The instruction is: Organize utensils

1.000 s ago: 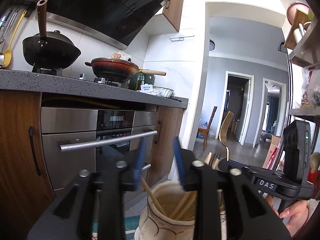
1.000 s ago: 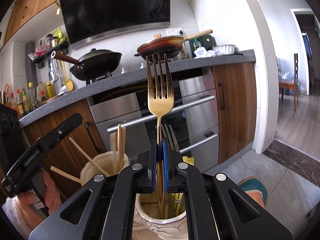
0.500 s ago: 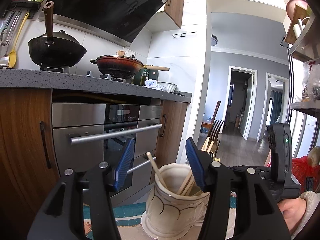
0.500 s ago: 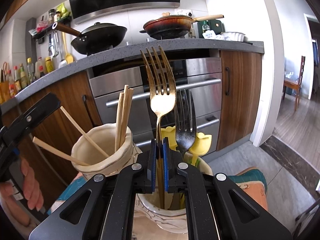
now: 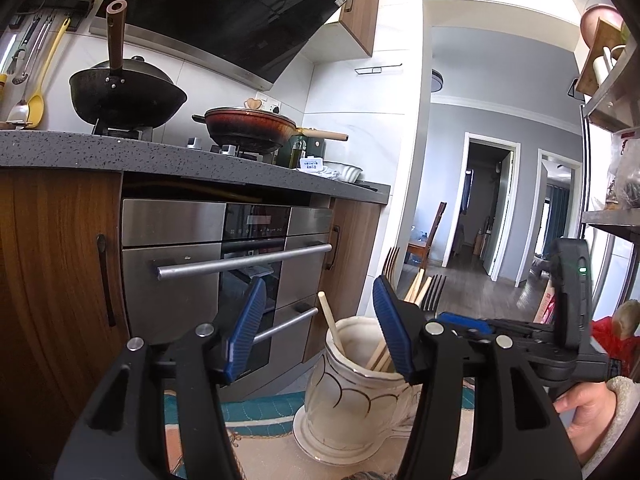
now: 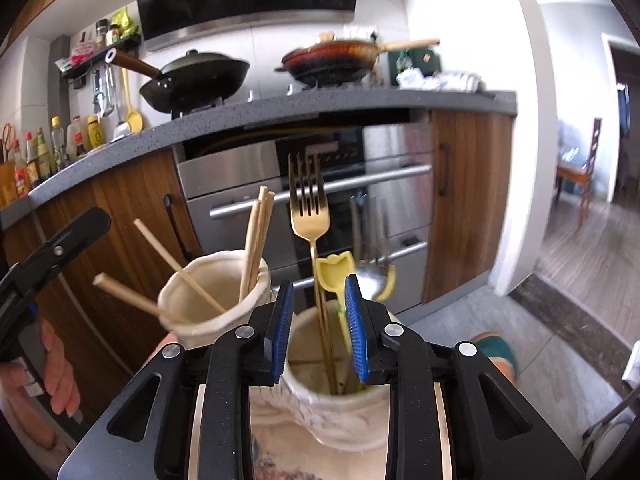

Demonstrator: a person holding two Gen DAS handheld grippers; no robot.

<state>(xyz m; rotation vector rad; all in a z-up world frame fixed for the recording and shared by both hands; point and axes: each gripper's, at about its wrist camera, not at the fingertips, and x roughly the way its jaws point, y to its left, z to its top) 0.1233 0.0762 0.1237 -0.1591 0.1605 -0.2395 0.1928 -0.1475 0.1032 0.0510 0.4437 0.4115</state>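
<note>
The right gripper (image 6: 318, 328), jaws just parting, stood spread around the gold fork (image 6: 309, 216) in the white ceramic holder (image 6: 340, 408); chopsticks (image 6: 258, 236) filled the neighbouring cream jar (image 6: 208, 300).

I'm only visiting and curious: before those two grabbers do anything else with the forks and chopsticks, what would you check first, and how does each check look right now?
1. Right gripper has let go of the gold fork: ok, its jaws have just been opening and the pads stand clear of the handle.
2. Fork stands in the near holder: ok.
3. Chopsticks sit in the other holder: ok.
4. Left gripper is empty: ok, open.
5. Holders stand steady: cannot tell, blurred.
</note>
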